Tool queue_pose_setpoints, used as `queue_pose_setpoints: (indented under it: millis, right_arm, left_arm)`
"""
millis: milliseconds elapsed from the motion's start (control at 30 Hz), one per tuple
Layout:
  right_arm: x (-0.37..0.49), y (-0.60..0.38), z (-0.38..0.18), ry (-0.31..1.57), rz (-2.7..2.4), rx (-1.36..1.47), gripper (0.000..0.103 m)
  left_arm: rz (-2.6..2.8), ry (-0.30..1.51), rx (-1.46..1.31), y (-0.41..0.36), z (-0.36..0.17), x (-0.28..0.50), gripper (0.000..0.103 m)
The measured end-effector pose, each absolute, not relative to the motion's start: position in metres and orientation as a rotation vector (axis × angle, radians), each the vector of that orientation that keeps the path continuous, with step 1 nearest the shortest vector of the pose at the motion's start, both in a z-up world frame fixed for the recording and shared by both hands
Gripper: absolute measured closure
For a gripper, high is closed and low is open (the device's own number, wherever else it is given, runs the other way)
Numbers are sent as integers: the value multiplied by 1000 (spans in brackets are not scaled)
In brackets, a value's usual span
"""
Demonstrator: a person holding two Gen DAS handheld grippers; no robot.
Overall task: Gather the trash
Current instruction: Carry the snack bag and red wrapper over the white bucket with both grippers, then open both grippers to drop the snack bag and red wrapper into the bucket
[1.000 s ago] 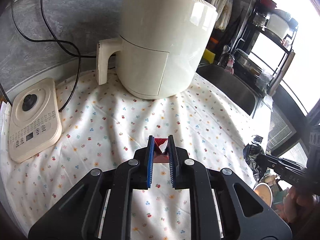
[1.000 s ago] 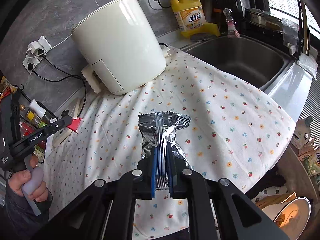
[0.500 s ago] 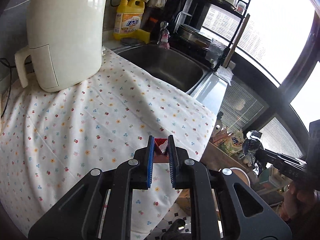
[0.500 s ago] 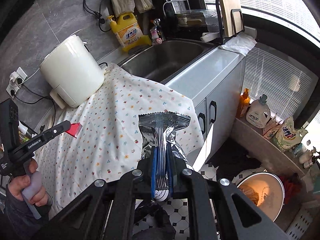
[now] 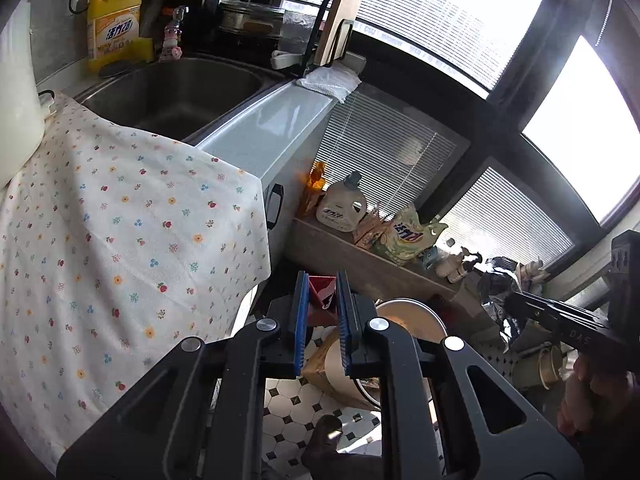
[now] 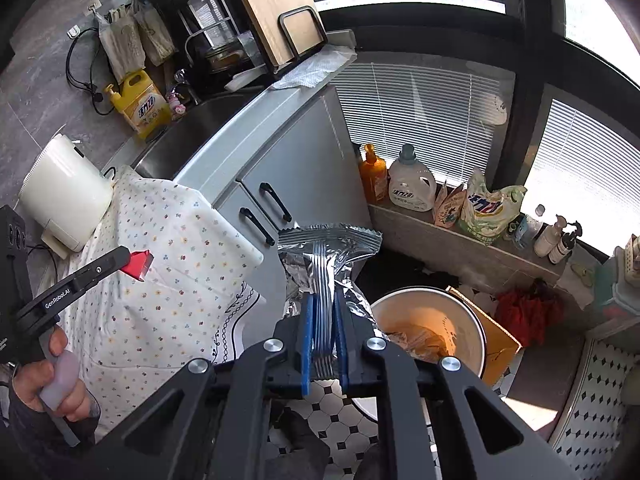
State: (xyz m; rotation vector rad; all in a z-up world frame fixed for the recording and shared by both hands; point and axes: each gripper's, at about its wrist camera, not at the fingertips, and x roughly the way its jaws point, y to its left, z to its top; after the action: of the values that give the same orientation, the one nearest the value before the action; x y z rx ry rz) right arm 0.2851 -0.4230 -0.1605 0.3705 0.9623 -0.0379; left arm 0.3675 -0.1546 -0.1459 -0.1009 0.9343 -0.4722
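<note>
Left hand-held gripper (image 5: 322, 294) clenched on a small red wrapper scrap (image 5: 320, 292); right hand-held gripper (image 6: 323, 320) clenched on a crinkled silver foil packet (image 6: 328, 256). Both pieces are in the air, off the desk (image 5: 120, 220) (floral cloth on it). Target looks like the white bin (image 6: 428, 328) on the floor, already has trash inside; in right wrist view it sits at approx 4 o'clock of the foil, just beyond the pads.

Step in hand, my read: carry both to the bin and drop. To do it well: bring each gripper fully over the bin opening before releasing, tips angled down, since foil is light and may flutter or cling to the pads. Red scrap is tiny, so let go low over the rim. One at a time is probably safer, w/ the cardboard box (image 6: 492, 336) right beside the bin at 3 o'clock.

Vs 0.5 s ago: both views have swung further off the desk toward floor and window; bin now larger and nearer centre in right view, air fryer (image 6: 64, 196) pushed to the 9 o'clock edge. Grips unchanged.
</note>
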Motion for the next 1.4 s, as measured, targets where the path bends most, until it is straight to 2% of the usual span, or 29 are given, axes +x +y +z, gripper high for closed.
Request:
queue_pose_setpoints:
  millis: [167, 300, 333, 367, 433, 933, 1133, 1400]
  right_arm:
    - [268, -457, -182, 989, -76, 401, 91]
    - [260, -475, -197, 1008, -83, 422, 86]
    - [259, -479, -200, 1010, -81, 431, 80]
    - [258, -484, -204, 1010, -78, 443, 67]
    - [254, -491, -207, 1008, -77, 457, 56]
    - [219, -555, -195, 968, -115, 471, 56]
    - [203, -580, -191, 944, -151, 488, 56]
    - [195, -594, -198, 950, -142, 532, 55]
  left_arm:
    - [-530, 967, -71, -202, -157, 357, 89]
    - [-553, 982, -50, -231, -162, 348, 89]
    - [-555, 985, -46, -236, -163, 346, 89]
    - [-556, 989, -43, -240, -165, 344, 89]
    - [-555, 997, -38, -248, -167, 340, 89]
    - [-644, 1046, -7, -323, -185, 318, 88]
    - [-696, 1072, 17, -358, -190, 314, 85]
    - [-668, 1081, -14, -362, -184, 314, 38]
